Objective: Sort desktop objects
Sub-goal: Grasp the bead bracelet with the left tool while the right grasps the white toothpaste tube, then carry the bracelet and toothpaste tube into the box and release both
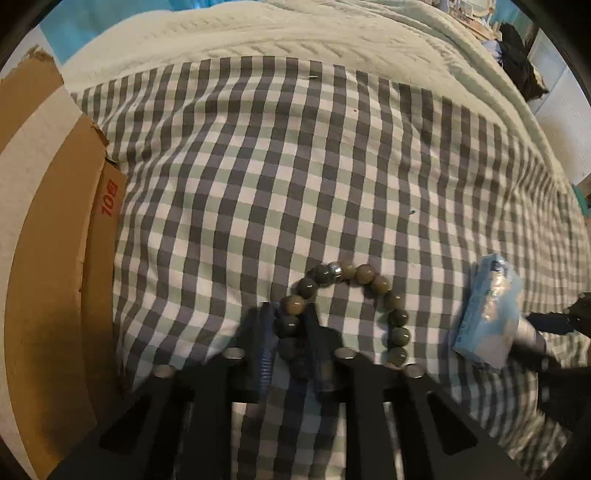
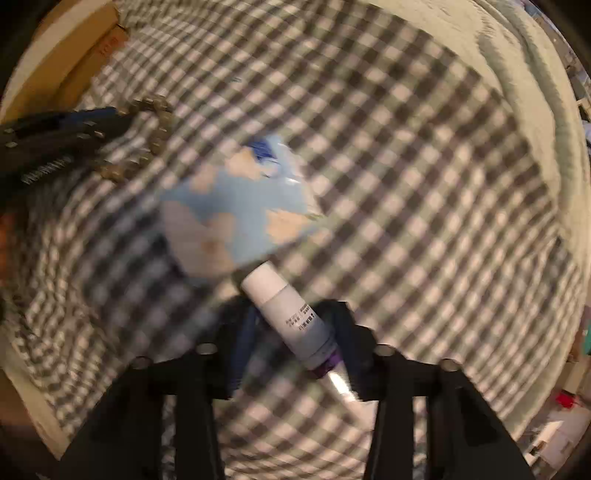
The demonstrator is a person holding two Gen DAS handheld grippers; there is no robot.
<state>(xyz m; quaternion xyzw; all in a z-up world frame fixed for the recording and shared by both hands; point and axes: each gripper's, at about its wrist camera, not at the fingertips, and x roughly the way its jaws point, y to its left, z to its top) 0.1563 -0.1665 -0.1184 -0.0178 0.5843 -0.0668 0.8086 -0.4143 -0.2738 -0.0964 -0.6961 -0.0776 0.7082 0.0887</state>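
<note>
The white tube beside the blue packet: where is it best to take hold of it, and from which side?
Grip the white tube across its round middle, coming from above: it lies flat on the checked cloth, cap against the blue packet.

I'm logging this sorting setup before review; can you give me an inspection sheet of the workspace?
Surface: checked cloth over a pale blanket.
Job's things: bead bracelet, blue packet, white tube, all lying on the cloth.
Clutter: cardboard box at the left edge.
Grippers: left gripper shut on the bracelet's beads; right gripper straddles the tube, contact unclear through blur.
Cables: nothing seen.
Surroundings: dark clothing and shelves beyond the bed, too small to detail.
</note>
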